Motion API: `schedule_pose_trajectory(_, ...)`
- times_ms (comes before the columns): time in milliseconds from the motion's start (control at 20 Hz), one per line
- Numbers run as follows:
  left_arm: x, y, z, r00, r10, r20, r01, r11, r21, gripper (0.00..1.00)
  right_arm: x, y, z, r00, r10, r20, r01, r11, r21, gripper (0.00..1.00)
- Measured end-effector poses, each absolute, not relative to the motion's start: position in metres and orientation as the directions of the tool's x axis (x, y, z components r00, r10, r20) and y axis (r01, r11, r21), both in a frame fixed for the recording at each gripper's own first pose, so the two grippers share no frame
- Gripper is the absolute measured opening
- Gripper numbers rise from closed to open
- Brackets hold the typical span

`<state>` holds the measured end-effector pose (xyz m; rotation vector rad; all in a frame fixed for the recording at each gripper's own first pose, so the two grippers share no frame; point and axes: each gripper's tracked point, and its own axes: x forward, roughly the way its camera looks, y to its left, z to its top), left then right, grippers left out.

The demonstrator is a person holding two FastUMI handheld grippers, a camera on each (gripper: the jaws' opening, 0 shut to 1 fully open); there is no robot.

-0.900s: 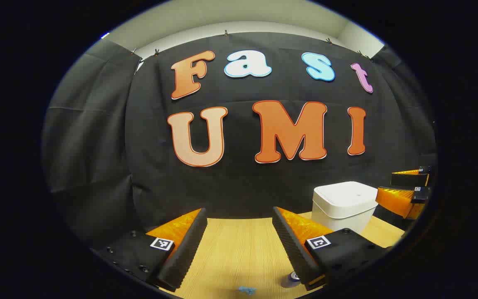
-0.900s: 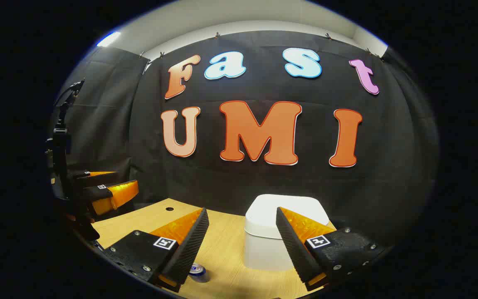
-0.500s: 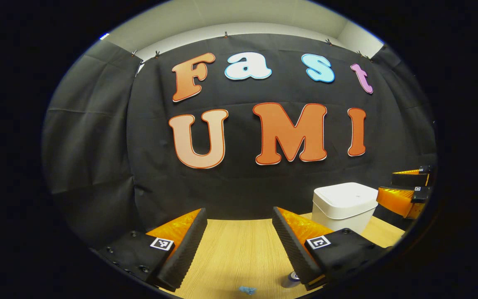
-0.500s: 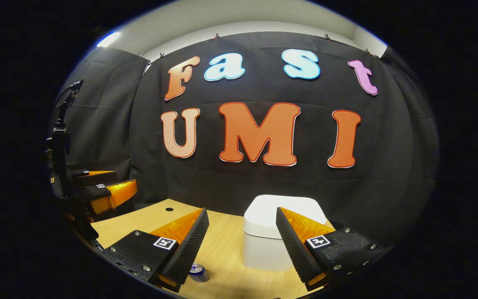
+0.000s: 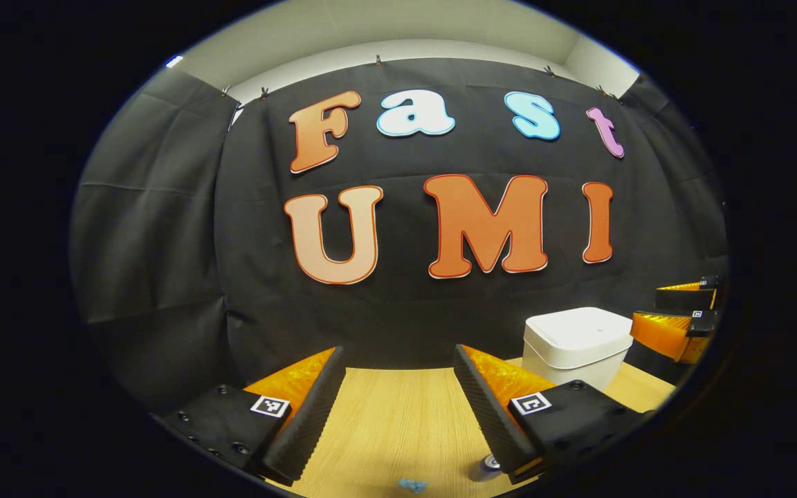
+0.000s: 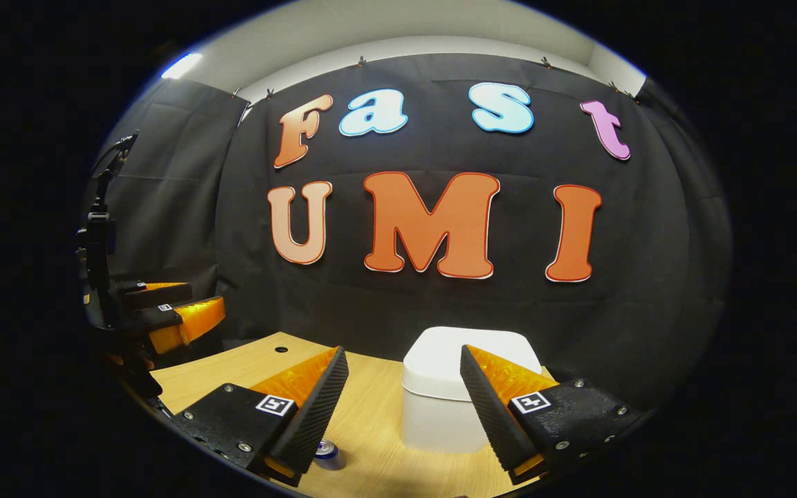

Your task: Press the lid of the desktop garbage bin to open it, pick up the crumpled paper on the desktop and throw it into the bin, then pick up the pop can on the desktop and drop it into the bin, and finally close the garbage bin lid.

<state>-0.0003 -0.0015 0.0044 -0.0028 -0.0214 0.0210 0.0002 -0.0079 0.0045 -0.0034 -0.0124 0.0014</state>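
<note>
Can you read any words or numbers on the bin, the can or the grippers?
Bin: none, plain white.
Can: too small and blurred to read.
Square tags on the left hand-held gripper and right hand-held gripper: black-and-white patterns, no words.

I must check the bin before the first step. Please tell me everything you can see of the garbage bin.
The garbage bin is white, boxy with rounded corners, and looks like smooth plastic. Its flat lid is closed. It stands upright on the wooden table, near the black cloth wall. Nothing touches it; both grippers are apart from it.
</note>
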Motion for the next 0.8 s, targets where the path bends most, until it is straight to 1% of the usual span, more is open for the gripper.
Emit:
schedule_pose_trajectory(450, -0.002, 0.001, 0.002, 0.998, 0.064, 0.021, -0.064, 0.998, -0.002, 1.00, 0.003, -0.019, 0.008, 0.999, 0.035, 0.013, -0.035, 0.999, -0.002, 0.98)
schedule_pose_trajectory(800, 0.001, 0.003, -0.003, 0.999, 0.033, -0.002, -0.033, 0.999, 0.008, 1.00, 0.009, -0.017, -0.001, 1.000, 0.004, -0.013, -0.004, 1.000, -0.005, 0.98)
